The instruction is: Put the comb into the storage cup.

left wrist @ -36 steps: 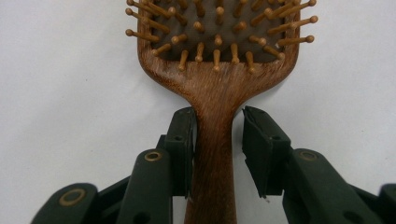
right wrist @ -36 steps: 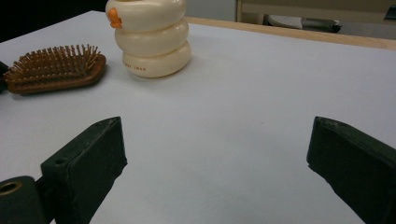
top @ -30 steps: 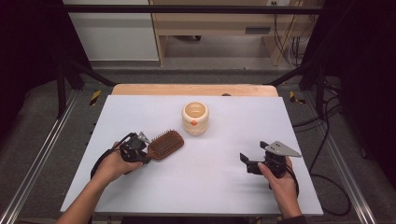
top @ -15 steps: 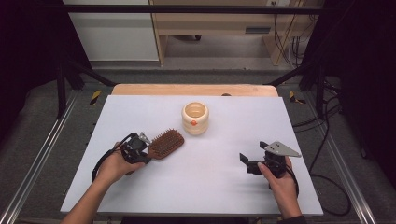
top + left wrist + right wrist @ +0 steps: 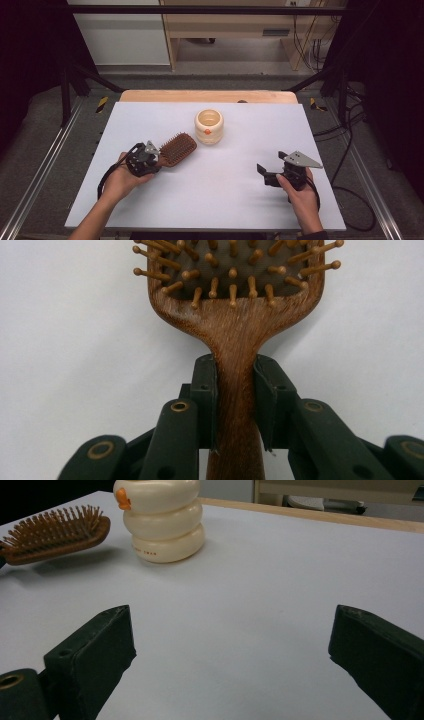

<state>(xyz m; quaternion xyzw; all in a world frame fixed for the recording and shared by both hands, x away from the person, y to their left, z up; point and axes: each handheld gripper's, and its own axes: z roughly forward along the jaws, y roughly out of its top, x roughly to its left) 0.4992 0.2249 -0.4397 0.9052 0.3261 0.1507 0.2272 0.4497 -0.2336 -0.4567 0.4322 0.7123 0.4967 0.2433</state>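
A brown wooden hairbrush (image 5: 177, 148) (image 5: 235, 315) points its bristles up, toward the cream cup (image 5: 209, 126). My left gripper (image 5: 156, 159) (image 5: 236, 390) is at the table's left. Its jaws have just been closing and now press on both sides of the brush's handle. In the right gripper view the brush (image 5: 55, 532) has its head a little off the table, with a shadow beneath it. The ringed cream cup (image 5: 162, 525) with an orange mark stands upright just right of the brush. My right gripper (image 5: 264, 172) (image 5: 230, 630) rests at the front right, open with nothing between its jaws.
The white table top (image 5: 225, 200) has a wooden strip (image 5: 210, 96) along its far edge. Black frame bars and cables flank the table on both sides. A hand holds each gripper at the near edge.
The left gripper has tightened on the brush handle and the brush head sits very slightly higher. The right gripper has kept still.
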